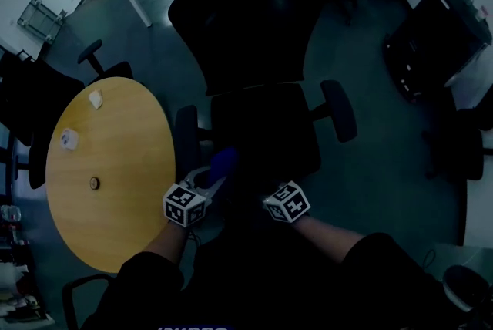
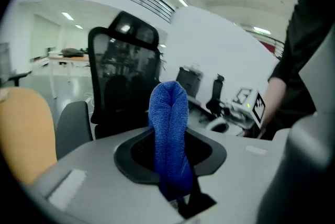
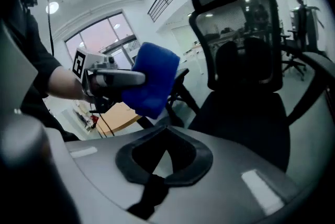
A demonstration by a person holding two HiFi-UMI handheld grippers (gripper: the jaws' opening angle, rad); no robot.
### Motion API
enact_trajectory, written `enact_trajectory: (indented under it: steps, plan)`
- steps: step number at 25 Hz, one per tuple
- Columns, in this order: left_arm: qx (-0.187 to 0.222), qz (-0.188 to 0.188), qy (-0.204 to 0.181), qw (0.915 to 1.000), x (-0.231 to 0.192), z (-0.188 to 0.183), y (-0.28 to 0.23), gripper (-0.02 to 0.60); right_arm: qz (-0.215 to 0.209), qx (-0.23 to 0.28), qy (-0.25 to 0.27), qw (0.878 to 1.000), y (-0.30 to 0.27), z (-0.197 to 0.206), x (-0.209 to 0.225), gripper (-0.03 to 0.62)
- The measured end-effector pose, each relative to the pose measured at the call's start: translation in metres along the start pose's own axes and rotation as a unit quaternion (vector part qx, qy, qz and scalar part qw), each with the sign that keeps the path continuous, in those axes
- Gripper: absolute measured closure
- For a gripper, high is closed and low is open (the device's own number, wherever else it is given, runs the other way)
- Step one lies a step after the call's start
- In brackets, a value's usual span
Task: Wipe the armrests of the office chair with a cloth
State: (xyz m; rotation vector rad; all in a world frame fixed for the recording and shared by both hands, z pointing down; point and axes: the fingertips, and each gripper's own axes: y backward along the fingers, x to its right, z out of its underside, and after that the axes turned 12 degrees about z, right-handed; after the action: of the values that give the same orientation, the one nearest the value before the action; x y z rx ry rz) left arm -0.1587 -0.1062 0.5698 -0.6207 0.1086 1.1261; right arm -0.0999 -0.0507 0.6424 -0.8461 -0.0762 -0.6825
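Left gripper [image 1: 212,178]: its jaws are clamping the cloth [image 2: 168,134], pressed in tight on the fabric.
Cloth: it is blue and folded over. In the left gripper view it is standing up out of the jaws as a rounded loop.
Cloth position: in the head view it is hanging over the front corner of the seat [image 1: 266,137], on that view's left. It is sitting just beside the near armrest [image 1: 187,137]; whether it is touching the pad cannot be told.
Right gripper [image 3: 167,134]: its jaws are meeting at the tips and are holding nothing. It is hovering at the seat's front edge, near the left gripper and apart from it.
Chair [image 1: 246,20]: it is black, with a high back and a headrest. It is facing the person, with its seat just ahead of both grippers.
Far armrest [image 1: 339,111]: it is sticking out on the head view's right, well apart from the cloth and from both grippers.
Table [image 1: 115,166]: it is round and wooden, standing just beside the chair on the head view's left. It is carrying a few small things [image 1: 69,139] too small to name.
Person: a dark sleeve [image 1: 370,267] is reaching forward to each gripper.
Light: the head view is looking very dim, so the seat and the right gripper's jaws are merging there.
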Motion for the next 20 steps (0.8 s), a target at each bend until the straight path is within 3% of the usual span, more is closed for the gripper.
enact_trajectory:
  steps: [1, 3, 8, 11, 14, 20]
  plan:
    - [0.039, -0.022, 0.021, 0.9988, -0.001, -0.016, -0.005, 0.456, 0.018, 0.011, -0.02, 1.0, 0.016, 0.003, 0.019, 0.591]
    - [0.071, -0.052, 0.022, 0.9959, -0.006, -0.043, -0.018, 0.456, 0.054, 0.032, -0.057, 0.996, 0.044, 0.009, 0.056, 0.591]
    - [0.069, -0.051, -0.027, 0.9959, -0.023, -0.101, -0.062, 0.456, 0.125, 0.076, -0.13, 0.981, 0.097, 0.017, 0.117, 0.591]
    - [0.08, -0.037, -0.034, 0.9955, -0.032, -0.126, -0.084, 0.456, 0.155, 0.08, -0.148, 0.973, 0.113, 0.02, 0.138, 0.591]
    - [0.059, -0.005, -0.055, 0.9967, -0.033, -0.138, -0.112, 0.456, 0.182, 0.084, -0.168, 0.965, 0.127, 0.02, 0.151, 0.591]
    - [0.055, 0.052, -0.102, 0.9919, -0.032, -0.181, -0.173, 0.456, 0.228, 0.093, -0.155, 0.957, 0.146, 0.003, 0.183, 0.591]
